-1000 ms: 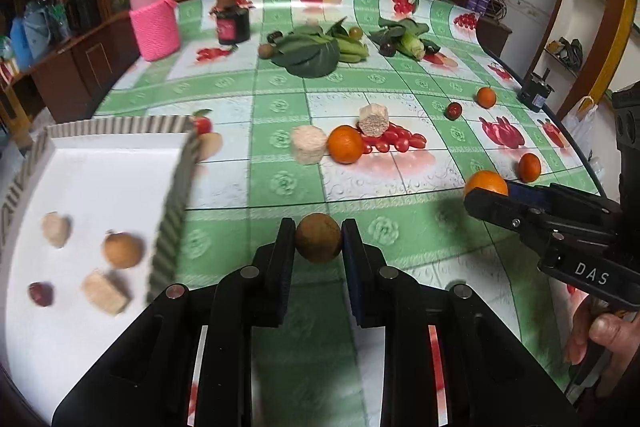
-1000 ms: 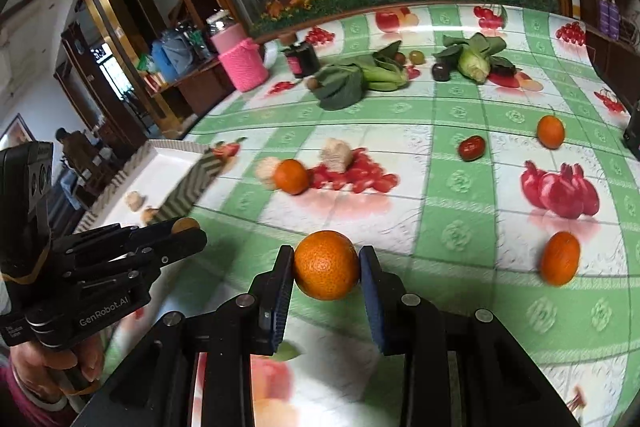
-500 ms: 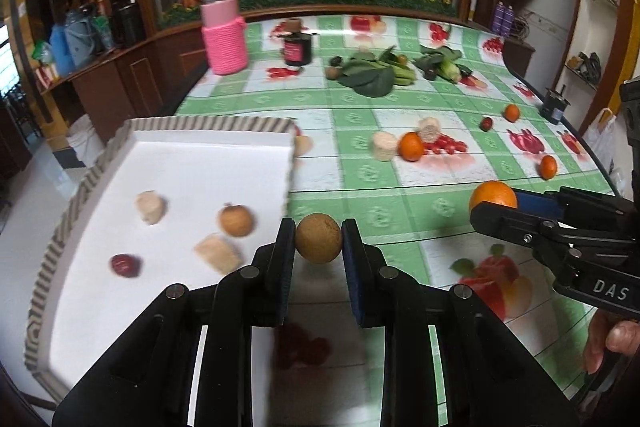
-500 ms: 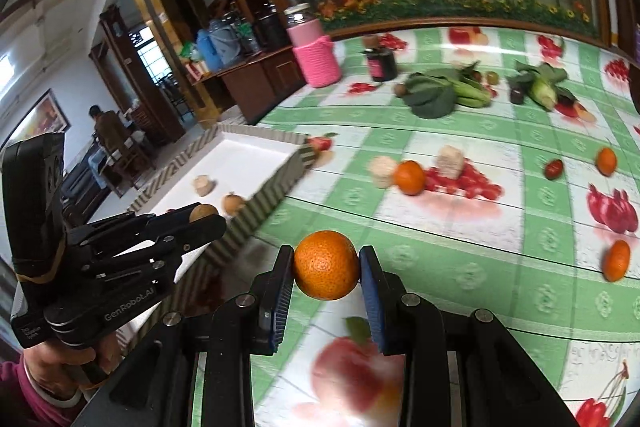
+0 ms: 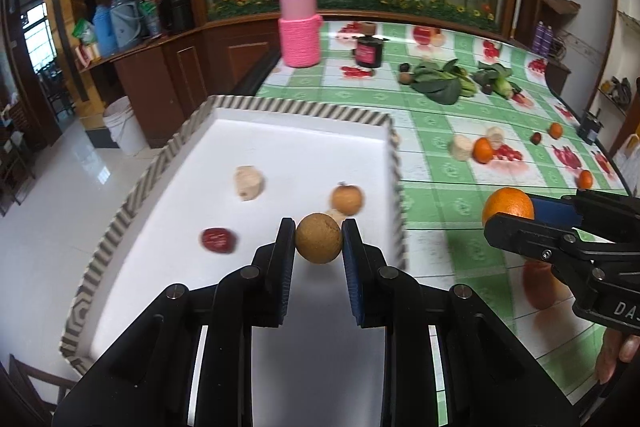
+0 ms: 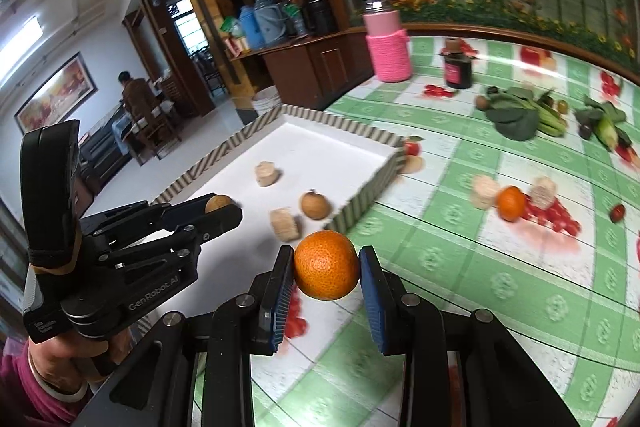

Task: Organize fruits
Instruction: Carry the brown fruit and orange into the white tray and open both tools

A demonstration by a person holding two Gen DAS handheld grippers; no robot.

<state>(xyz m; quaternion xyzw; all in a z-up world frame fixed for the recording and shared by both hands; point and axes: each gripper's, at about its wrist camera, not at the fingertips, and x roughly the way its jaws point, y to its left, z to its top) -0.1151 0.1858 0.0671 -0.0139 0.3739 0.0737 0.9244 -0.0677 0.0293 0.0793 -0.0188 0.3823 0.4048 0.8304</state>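
The white tray (image 5: 304,147) sits on the green table (image 5: 448,187), four pieces inside. Above it, the left gripper (image 5: 319,239) clamps a brown fruit (image 5: 319,237); over the table beside it, the right gripper (image 6: 326,269) pinches an orange (image 6: 326,264).

Both wrist views look steeply down, close (perhaps), sharing the tray (image 5: 394,147) (image 6: 360,203).

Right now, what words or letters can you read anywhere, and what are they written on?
"GenRobot.AI": white print on the side of the left gripper, seen from the right wrist camera.
"DA", then cut off by the picture's edge: white print on the body of the right gripper, seen from the left wrist camera.
Small white print low on the left gripper's handle: too small to read.
Label on the dark jar: too blurred to read.
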